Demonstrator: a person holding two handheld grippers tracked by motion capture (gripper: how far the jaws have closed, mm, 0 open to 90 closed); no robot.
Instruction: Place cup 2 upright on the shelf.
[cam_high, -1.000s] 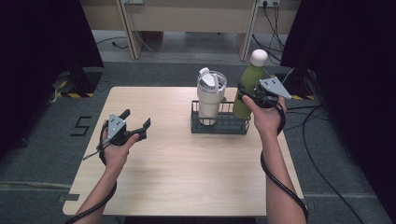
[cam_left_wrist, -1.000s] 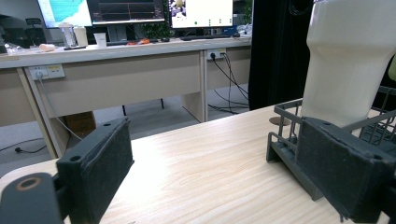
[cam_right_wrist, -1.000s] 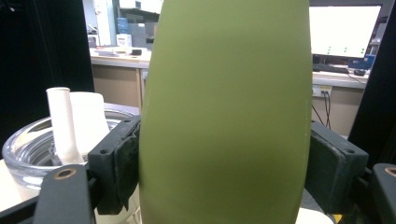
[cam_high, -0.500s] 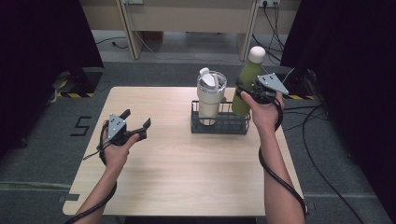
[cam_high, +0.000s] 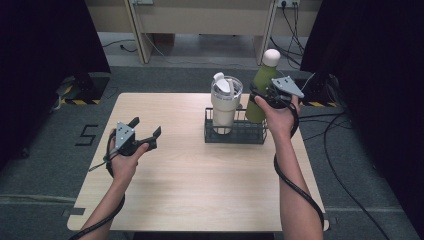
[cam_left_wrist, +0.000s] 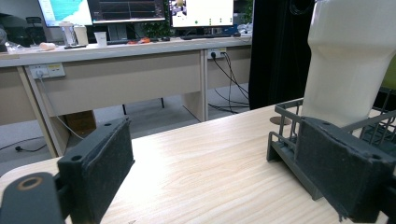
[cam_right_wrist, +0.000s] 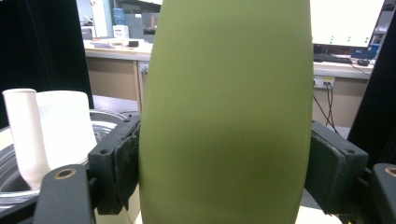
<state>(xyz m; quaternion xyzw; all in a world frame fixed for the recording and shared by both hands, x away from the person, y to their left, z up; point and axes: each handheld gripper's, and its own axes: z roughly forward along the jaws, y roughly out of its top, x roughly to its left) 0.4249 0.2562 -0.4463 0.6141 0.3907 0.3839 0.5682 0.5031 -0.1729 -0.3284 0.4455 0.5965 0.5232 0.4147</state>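
Raised slightly since before, green bottle (cam_right_wrist: 224, 116) sits clamped between right gripper (cam_high: 274, 93) fingers (cam_right_wrist: 116, 170).

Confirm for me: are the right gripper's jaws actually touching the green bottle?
Touching. In the right gripper view, the green bottle fills the space between the right gripper jaws, and both black pads press flat against its sides with no visible gap.

right gripper (cam_high: 264, 96) clamps the green bottle (cam_high: 261, 95) (white cap) beside the wire rack (cam_high: 235, 133).
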